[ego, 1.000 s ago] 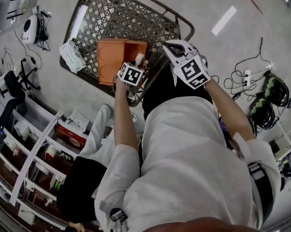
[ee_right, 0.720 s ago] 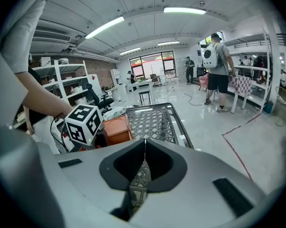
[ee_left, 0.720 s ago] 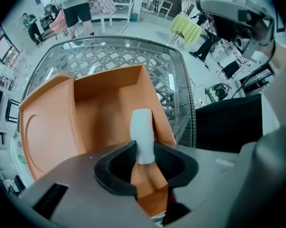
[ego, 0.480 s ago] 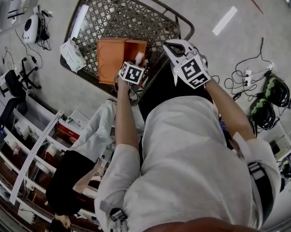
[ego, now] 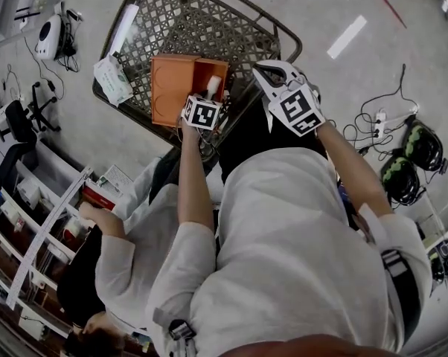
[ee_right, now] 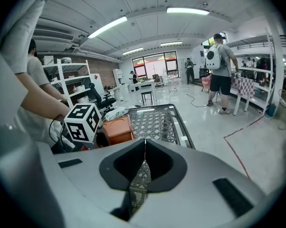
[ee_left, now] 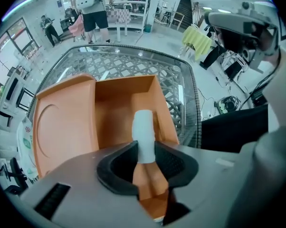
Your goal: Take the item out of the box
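The left gripper [ee_left: 144, 151] has its jaws clamped on the near end of a white cylindrical item [ee_left: 143, 129], whose far end points out over the open compartment of the orange box [ee_left: 126, 101]; whether the item touches the box floor cannot be told. The box sits on the lattice-topped table [ego: 202, 28], with its lid [ee_left: 62, 122], which bears a round recess, folded flat to the left. The right gripper [ee_right: 144, 144] is held to the right of the box and apart from it, its jaws pressed together with nothing between them.
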Demonstrator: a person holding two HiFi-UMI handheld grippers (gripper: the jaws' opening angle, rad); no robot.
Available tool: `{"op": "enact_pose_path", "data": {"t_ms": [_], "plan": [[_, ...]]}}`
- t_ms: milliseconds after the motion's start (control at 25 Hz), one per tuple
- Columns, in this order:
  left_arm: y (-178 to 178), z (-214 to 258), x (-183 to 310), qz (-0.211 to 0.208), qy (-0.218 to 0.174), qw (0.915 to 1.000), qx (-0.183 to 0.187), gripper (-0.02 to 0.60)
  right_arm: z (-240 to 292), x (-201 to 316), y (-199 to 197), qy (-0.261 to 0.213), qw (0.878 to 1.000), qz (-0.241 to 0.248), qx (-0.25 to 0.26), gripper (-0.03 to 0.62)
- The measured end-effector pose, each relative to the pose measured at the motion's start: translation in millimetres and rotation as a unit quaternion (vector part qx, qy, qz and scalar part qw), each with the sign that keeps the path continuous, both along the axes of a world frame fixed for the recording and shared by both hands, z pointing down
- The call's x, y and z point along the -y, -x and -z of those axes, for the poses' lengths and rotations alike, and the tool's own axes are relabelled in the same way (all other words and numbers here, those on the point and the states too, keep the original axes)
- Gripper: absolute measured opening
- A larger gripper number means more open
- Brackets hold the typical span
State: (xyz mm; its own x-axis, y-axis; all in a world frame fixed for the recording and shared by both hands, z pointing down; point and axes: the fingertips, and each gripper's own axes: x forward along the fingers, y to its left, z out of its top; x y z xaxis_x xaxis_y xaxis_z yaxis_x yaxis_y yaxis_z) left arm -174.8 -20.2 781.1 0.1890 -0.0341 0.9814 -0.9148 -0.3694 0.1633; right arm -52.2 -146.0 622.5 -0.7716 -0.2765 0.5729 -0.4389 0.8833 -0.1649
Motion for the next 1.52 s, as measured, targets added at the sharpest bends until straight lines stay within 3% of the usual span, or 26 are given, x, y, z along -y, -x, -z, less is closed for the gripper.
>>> {"op": "enact_pose_path", "data": {"t_ms": [920, 1280, 1520], "plan": [[8, 25, 6, 0.052, -0.064, 0.9966, -0.001, 0.110, 7, -11, 19, -0.009, 0.999, 0.041, 0.004, 0.005], [13, 44, 9, 0.077, -0.110, 0.9909, 0.005, 0.110, 13, -18, 31, -0.015, 0.998, 0.058, 0.009, 0.005], [17, 64, 10, 0.104, -0.156, 0.9822, 0.009, 0.110, 16, -28, 44, -0.016, 0.997, 0.081, 0.015, 0.005]]}}
